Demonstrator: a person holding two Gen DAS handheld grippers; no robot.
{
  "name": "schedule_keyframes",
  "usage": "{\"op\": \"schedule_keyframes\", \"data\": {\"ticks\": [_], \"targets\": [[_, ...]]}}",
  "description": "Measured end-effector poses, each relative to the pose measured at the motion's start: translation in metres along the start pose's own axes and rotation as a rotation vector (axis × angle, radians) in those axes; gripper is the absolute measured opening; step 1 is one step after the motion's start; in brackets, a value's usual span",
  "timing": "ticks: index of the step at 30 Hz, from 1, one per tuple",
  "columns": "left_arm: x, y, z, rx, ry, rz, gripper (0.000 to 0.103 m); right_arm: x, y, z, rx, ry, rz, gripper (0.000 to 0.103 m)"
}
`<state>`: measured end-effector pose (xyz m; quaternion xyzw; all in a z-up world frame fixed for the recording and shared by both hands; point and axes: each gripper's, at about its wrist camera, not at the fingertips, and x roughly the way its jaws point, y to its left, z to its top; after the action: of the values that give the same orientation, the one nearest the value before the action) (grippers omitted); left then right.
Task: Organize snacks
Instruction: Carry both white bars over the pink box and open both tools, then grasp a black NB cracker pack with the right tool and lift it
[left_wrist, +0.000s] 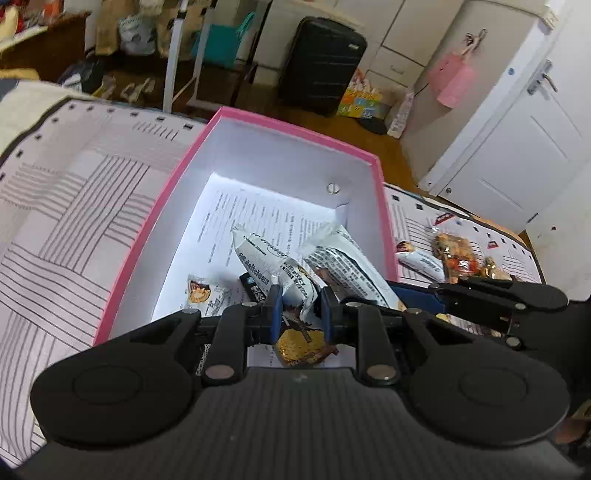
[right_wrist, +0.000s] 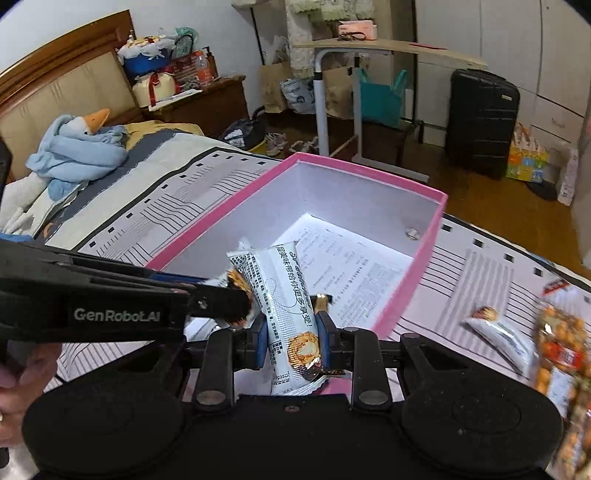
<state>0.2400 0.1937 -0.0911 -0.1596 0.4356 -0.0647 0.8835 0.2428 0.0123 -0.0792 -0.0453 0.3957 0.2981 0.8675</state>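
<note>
**Two packets over the box, a few snacks left on the bed**

The pink box (left_wrist: 155, 229) sits open on the striped bedspread (left_wrist: 74, 206), with a printed sheet lining its bottom. A small wrapped snack (left_wrist: 199, 290) and a dark little packet (left_wrist: 253, 286) lie on that sheet near the close end, so some of the sorting looks done.

The left gripper (left_wrist: 298, 314) is pinching a white packet (left_wrist: 295, 284) between its blue pads, over the near end of the box. The right gripper (right_wrist: 291, 341) is pinching a second white packet (right_wrist: 286, 295) with printed writing and a pastry picture; it stands roughly upright in the jaws, above the box's near corner. The two grippers are close together, each with its packet over or just at the box edge. Whether either packet touches the bottom I cannot tell.

Still outside the box, on the bedspread to the right: one more white packet (right_wrist: 498, 332) and a clear bag of orange-brown snacks (right_wrist: 561, 354), with some smaller bits near it in the left view.

My judgement: roughly midway. The two held packets need letting go into the box, then the pieces on the bedspread remain to collect.
</note>
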Motion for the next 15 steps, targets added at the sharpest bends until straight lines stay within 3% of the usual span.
{"op": "schedule_keyframes", "data": {"ticks": [2, 3, 7, 15], "targets": [[0.005, 0.002, 0.0, -0.008, 0.005, 0.006, 0.022, 0.004, -0.001, 0.0, 0.018, 0.008, -0.016, 0.039], [0.005, 0.002, -0.001, -0.006, 0.008, 0.012, 0.025, 0.002, -0.002, -0.001, 0.031, 0.015, -0.026, 0.045], [-0.007, -0.004, -0.006, 0.021, -0.003, 0.009, 0.042, -0.023, -0.007, -0.006, 0.024, -0.008, -0.019, 0.051], [-0.055, -0.045, -0.016, 0.121, -0.018, -0.008, 0.042, -0.115, -0.032, -0.027, -0.009, -0.058, -0.067, 0.057]]}}
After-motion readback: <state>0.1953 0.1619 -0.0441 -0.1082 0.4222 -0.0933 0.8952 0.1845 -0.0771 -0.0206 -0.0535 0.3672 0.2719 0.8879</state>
